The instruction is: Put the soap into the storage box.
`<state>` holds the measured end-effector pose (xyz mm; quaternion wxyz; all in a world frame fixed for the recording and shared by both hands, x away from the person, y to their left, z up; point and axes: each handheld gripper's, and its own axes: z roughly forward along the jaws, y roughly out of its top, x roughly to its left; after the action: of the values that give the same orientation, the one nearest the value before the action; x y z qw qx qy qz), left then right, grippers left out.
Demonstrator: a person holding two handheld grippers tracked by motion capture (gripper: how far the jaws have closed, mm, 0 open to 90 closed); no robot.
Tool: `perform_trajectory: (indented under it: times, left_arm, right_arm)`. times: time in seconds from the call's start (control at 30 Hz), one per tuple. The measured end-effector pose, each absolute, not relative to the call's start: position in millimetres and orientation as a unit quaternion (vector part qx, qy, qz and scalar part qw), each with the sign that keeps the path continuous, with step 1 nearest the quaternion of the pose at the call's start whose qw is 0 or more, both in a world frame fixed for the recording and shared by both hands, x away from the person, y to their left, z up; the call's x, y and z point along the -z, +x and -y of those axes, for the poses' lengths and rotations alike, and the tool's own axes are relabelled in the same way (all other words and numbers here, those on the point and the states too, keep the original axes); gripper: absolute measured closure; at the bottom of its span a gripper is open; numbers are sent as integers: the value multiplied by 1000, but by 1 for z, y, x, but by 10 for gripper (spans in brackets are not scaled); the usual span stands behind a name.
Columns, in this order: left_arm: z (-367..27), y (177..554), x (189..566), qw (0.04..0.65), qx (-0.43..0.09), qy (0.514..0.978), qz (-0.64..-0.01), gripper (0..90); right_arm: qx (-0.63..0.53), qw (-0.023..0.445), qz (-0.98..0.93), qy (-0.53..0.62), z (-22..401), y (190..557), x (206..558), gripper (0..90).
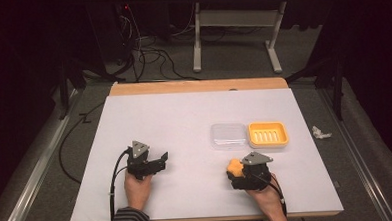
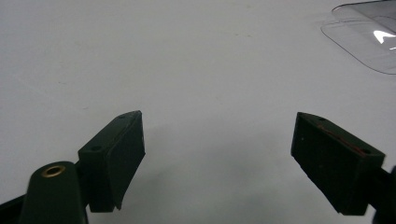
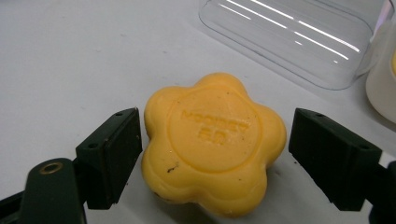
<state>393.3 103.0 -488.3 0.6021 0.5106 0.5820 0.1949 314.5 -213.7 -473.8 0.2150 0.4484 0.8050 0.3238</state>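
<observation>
The right gripper (image 3: 212, 154) stands wide open around the flower-shaped yellow soap (image 3: 214, 144) lying between its jaws: hard, likely slick, best pinched across opposite lobes, low down.

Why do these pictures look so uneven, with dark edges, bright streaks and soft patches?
High view: light falls on the white table while the room around it sinks into black. Right gripper view: white glare streaks run across the clear lid, and the yellow soap casts a soft shadow. Left gripper view: the nearby tongs look slightly soft, with a dim shadow beneath.
</observation>
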Motion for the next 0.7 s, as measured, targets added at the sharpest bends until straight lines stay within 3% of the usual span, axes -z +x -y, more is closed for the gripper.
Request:
perform_trajectory:
  times: [0.33,0.7]
  left_arm:
    - [-103,393,488,602,-193,510,-583,179]
    - [-103,394,488,601,-194,510,-584,179]
  right_arm:
    - [-320,208,-810,445,212,318,480,253]
    - [-323,193,-810,449,214,320,479,264]
